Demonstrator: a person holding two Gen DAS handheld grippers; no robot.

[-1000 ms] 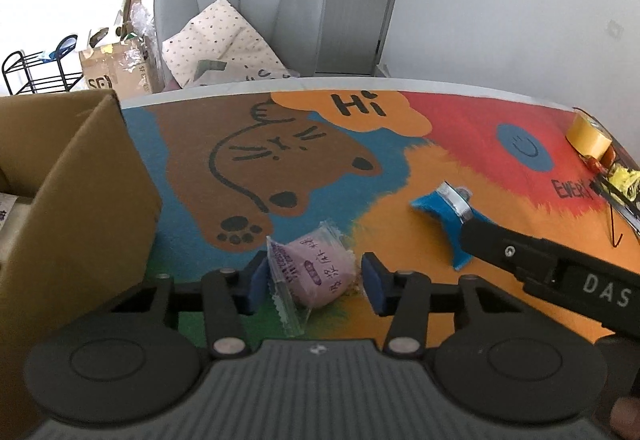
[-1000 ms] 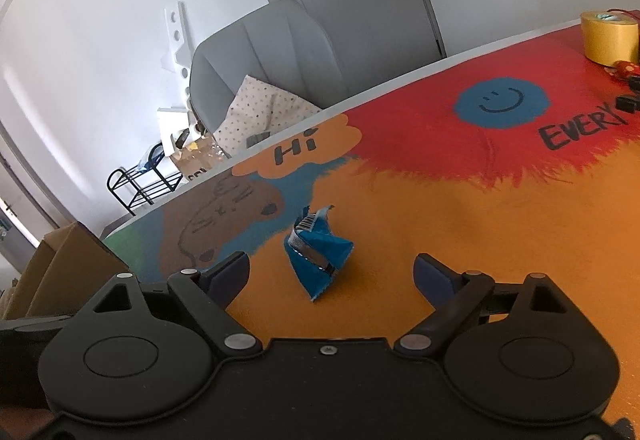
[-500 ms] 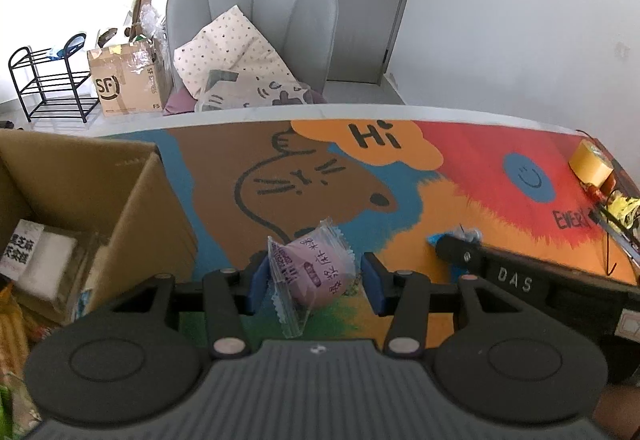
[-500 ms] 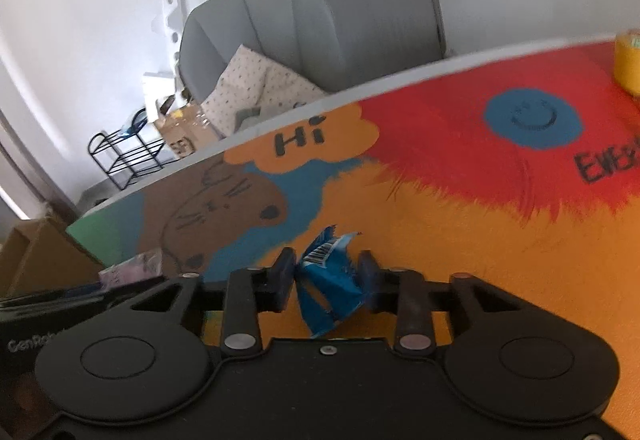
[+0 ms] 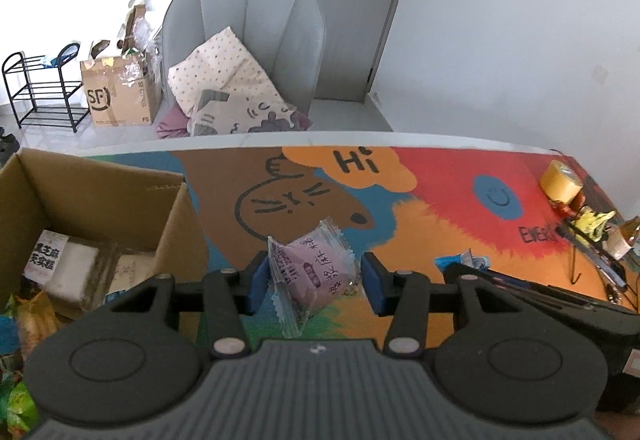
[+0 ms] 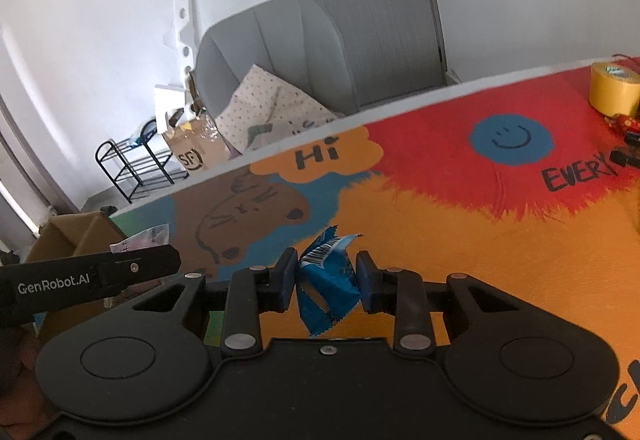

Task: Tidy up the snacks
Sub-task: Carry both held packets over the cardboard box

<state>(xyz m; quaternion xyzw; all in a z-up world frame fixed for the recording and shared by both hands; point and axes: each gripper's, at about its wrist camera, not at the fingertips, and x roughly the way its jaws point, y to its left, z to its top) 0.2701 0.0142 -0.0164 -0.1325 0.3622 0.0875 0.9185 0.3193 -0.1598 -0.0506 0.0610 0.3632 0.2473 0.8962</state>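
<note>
Snacks are in both grippers: the left gripper point(image 5: 314, 280) is clamped on a pink-purple snack packet point(image 5: 316, 272) in a clear crinkle-edged wrapper, held above the colourful table mat point(image 5: 420, 240), and the right gripper point(image 6: 326, 282) pinches a crumpled blue snack wrapper point(image 6: 326, 276) over the orange part of the same mat. The cardboard box point(image 5: 100, 208) stands open at the left end of the table, with other packets lying inside it, and it looks like the place where these two belong. The step in hand, as I judge it, is the carry to that box. To do it well, bring the left packet over first, since it is nearer the box, and clear the near cardboard wall before lowering, as the upright flap could snag the loose wrapper tail that hangs below the pads. Release only once the packet is inside the walls. The blue wrapper is gripped across soft folds and may slip, so keep the squeeze firm and travel smoothly. The two grippers sit close together, so stagger them to avoid a knock.
</note>
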